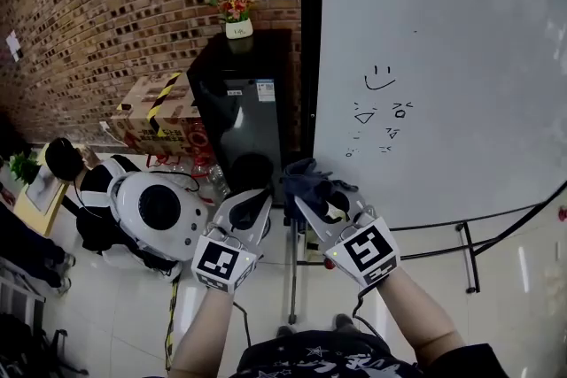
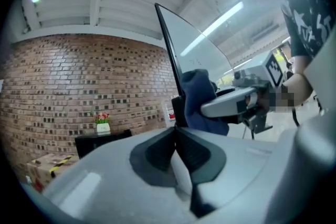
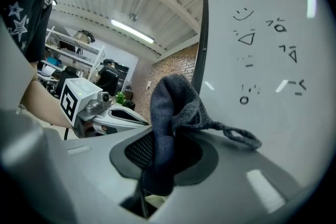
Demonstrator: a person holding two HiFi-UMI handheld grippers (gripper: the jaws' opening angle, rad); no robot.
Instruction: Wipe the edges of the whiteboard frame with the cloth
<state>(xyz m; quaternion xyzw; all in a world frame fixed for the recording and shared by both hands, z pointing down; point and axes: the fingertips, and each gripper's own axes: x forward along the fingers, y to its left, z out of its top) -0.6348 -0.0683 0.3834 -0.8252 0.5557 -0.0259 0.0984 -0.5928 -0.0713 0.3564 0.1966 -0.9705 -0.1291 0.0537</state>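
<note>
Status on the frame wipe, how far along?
Done: the cloth is clamped in the right tongs. In hand: it's held by the lower left corner of the frame; contact is unclear. The left tongs are shut, empty. To do: probably all the edges, since nothing shows any as wiped.

Left tongs (image 1: pixel 254 201) and right tongs (image 1: pixel 312 197): pale grey moulded shells, dark textured pads (image 3: pixel 135 152), each with a white cube (image 1: pixel 368 250) of black square markers. Thin black cable (image 1: pixel 357 305) off the right one. Wearer: black top (image 1: pixel 328 358), white star print.
</note>
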